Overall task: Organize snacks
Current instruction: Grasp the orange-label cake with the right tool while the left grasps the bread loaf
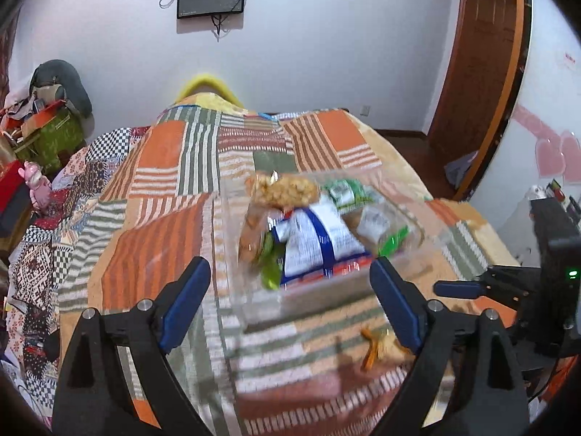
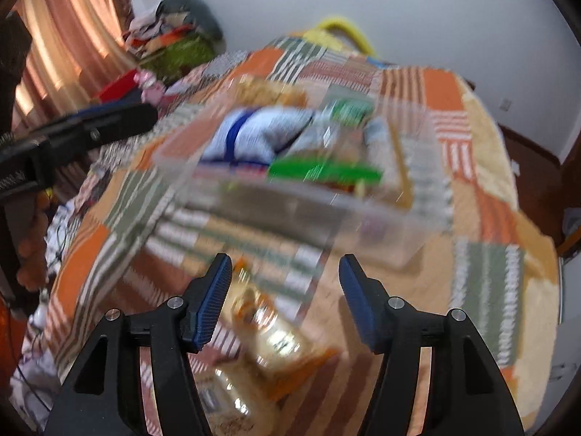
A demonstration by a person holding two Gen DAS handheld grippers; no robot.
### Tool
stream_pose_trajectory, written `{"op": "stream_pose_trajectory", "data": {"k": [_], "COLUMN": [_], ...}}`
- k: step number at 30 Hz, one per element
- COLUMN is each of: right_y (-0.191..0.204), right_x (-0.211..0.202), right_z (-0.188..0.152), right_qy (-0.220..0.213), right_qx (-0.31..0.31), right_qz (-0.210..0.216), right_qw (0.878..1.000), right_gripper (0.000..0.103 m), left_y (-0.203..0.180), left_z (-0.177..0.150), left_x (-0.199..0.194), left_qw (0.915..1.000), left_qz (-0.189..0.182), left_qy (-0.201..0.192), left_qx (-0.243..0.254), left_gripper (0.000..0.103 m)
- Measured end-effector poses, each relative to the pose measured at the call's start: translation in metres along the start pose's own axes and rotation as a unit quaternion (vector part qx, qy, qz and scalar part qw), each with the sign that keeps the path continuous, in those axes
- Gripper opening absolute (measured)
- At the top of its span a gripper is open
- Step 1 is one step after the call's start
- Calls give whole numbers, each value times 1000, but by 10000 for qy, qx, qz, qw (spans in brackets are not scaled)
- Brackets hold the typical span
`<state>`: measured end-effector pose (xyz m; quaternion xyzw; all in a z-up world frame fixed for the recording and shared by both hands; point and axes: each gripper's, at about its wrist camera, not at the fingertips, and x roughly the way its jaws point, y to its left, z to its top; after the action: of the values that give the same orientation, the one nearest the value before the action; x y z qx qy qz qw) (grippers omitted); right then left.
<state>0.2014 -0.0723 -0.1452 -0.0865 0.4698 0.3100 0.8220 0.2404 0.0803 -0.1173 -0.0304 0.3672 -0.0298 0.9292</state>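
Note:
A clear plastic box (image 1: 254, 309) sits on the patchwork bedspread (image 1: 163, 225) and holds several snack packs: a nut bar (image 1: 281, 190), a white and blue pack (image 1: 316, 243) and green packs (image 1: 345, 190). My left gripper (image 1: 290, 279) is open and empty just in front of the box. A yellow-orange snack pack (image 1: 377, 347) lies on the bedspread near its right finger. In the blurred right wrist view the box (image 2: 381, 225) lies ahead. My right gripper (image 2: 285, 276) is open, above clear yellow-orange snack packs (image 2: 261, 330).
The right gripper's body (image 1: 544, 272) shows at the right edge of the left view. Boxes and clutter (image 1: 43, 127) stand left of the bed, with a pink toy (image 1: 36, 181). A wooden door (image 1: 483, 65) is at the right. Curtains (image 2: 61, 47) hang at the left.

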Motion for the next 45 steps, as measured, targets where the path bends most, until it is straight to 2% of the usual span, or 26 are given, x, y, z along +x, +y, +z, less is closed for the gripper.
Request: {"op": "stream_pose_trajectory", "data": {"k": [6,8,9,10,13,18,23,29,33,35,38,39,41,45], "right_y": [10,6,4,-1,-15,-30,-41,-46,-46,-46,-44,-43,-40,-37], "right_x": [27,35,36,35,25,-6,-45,-76,-88,-91,-93,-93,-93,-92], "right_z": [-13,-13,-14,-13,-15,-27,-50,-72,-80,-82,-84,-85,-84,-83], "right_qy": [456,577,568,528,367,-3,-303,-532,-628,-660,-697,-705,-713,-737], "right_qx": [-200,-105,-50,10,273,582,832,1082,1166,1206,1242,1240,1218,1193], "right_qz": [42,14,-20,-71,-171,-460,-636,-721,-730,-726,-712,-708,-718,-718], "right_qw": [9988,9983,9984,9986,9988,9972,9940,9901,9885,9878,9872,9872,9874,9875], "right_gripper": [58,53,47,40,31,31,31,31,31,31,31,31,31,31], "left_y": [-2,-4,-5,-6,-11,-32,-68,-112,-132,-136,-136,-134,-130,-123], "left_z": [-25,-31,-33,-34,-39,-48,-59,-75,-90,-97,-108,-110,-113,-109], "left_x": [-4,-5,-5,-5,-5,-8,-13,-14,-2,5,20,24,29,25], "left_qw": [9998,9997,9996,9996,9990,9981,9956,9881,9844,9831,9796,9786,9781,9829], "left_qz": [-52,-31,-25,-32,-186,-358,-580,-1030,-1004,-966,-1010,-1016,-1059,-974], "left_qy": [212,251,271,296,399,510,649,945,1175,1295,1565,1646,1690,1480], "left_qx": [46,56,56,37,-60,12,343,639,843,865,758,705,598,498], "left_gripper": [90,90,90,90,90,90,90,90,90,87,70,61,60,56]}}
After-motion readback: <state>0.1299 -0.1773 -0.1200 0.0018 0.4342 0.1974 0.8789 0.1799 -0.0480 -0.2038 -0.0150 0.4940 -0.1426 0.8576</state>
